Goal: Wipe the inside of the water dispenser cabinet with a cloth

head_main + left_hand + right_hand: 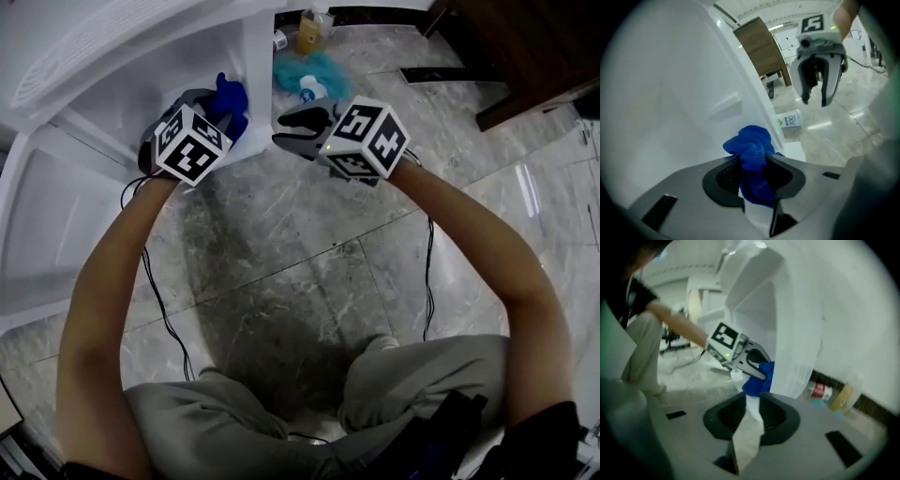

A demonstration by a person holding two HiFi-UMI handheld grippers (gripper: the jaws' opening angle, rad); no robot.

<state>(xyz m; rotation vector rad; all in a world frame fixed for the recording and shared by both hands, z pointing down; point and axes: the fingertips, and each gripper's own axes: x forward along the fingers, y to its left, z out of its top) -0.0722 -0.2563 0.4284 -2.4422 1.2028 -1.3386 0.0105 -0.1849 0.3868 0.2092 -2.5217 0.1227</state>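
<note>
The white water dispenser cabinet (122, 84) stands open at the upper left of the head view. My left gripper (208, 114) is at its opening, shut on a bunched blue cloth (230, 98). In the left gripper view the blue cloth (751, 145) is pinched between the jaws of the left gripper (754, 164), close to the white cabinet wall (670, 93). My right gripper (286, 127) hovers just right of the opening, pointing at the cloth. Its jaws stand apart with nothing between them, as the left gripper view of the right gripper (815, 101) shows. The right gripper view looks past its own jaws at the left gripper (757, 366) and the blue cloth (759, 380).
The cabinet's white door (37, 216) hangs open at the left. A teal cloth (314, 67), a yellowish bottle (843, 397) and a red-labelled can (818, 391) lie behind the cabinet. Dark wooden furniture (525, 56) stands at the upper right. Black cables (159, 300) trail over the marble floor.
</note>
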